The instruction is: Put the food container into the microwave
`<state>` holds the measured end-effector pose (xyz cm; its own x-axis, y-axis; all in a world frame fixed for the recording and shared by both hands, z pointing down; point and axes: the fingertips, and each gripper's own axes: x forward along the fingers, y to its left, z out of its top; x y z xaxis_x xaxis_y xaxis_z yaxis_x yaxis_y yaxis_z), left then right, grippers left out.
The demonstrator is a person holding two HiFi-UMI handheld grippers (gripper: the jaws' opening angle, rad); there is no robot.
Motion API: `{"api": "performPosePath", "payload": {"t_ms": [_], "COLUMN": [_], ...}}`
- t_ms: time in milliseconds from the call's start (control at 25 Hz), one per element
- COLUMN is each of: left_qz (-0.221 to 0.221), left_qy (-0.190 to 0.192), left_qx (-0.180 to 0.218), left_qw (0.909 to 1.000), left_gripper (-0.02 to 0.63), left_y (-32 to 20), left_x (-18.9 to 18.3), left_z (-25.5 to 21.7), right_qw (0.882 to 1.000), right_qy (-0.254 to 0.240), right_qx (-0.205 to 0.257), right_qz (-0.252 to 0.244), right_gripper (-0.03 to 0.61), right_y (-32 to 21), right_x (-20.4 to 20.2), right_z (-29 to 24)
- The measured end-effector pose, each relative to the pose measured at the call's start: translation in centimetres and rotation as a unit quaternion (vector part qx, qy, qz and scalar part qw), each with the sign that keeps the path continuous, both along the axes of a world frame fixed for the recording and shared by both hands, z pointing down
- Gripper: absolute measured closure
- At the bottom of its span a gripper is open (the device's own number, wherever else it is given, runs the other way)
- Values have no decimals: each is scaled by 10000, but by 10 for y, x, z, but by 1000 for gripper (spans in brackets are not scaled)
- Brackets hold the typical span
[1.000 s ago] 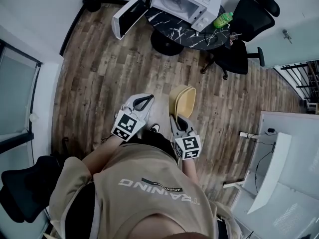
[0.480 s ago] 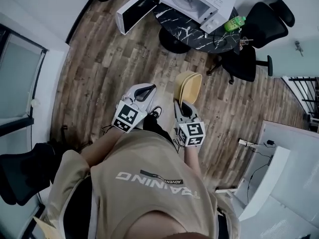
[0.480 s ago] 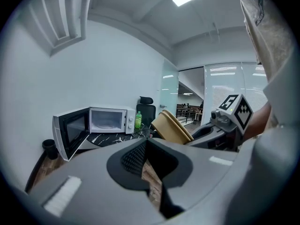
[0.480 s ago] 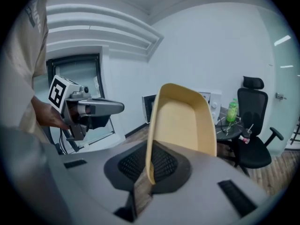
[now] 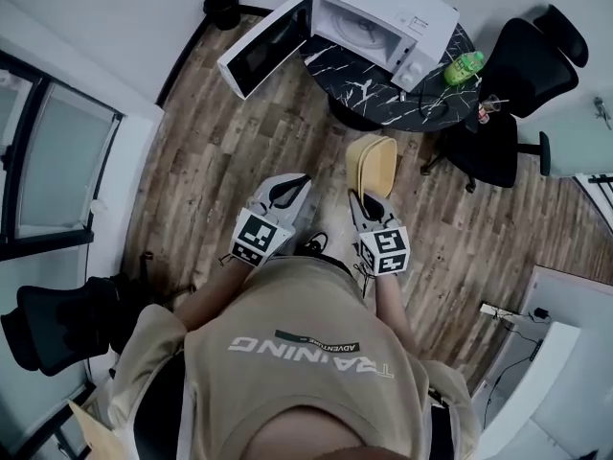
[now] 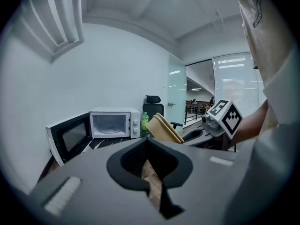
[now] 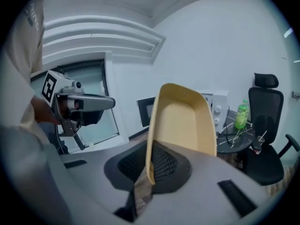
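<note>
A round black marble-patterned table (image 5: 369,89) stands on the wood-plank floor (image 5: 230,151). On it sit a white microwave (image 5: 388,12), its door swung open, and a green bottle (image 5: 464,66) just beside it.

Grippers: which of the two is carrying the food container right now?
The right gripper: its jaws are clamped on the rim of the yellow food container. The left gripper has its jaws together with nothing between them.

Food container (image 5: 372,164): pale yellow, empty, tipped on edge, rim pinched in right gripper (image 5: 368,202) | Microwave (image 5: 378,17): white, door wide open, on dark round table (image 5: 383,86), well apart
</note>
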<state>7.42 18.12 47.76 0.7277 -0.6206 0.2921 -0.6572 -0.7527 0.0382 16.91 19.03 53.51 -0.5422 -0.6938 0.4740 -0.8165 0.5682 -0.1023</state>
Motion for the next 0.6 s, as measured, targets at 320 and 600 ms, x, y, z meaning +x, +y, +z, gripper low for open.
{"api": "performPosePath", "payload": {"t_ms": [320,600], "left_qz": [-202,-126], "left_qy": [-176,-65], "left_qx": [-319,-381], "left_qw": [9991,9992], "left_gripper": [623,623], "left_y": [-28,-70], "left_x": [24,16], "left_z": [2,7], "right_qw": [9992,9991], "right_qy": [-249,-194], "right_qx": [-252,-336], "right_qz": [-183,-162], "right_gripper": [557,557], "right_y": [-35,-66], "right_x": [32,21], "right_z": [22,28]}}
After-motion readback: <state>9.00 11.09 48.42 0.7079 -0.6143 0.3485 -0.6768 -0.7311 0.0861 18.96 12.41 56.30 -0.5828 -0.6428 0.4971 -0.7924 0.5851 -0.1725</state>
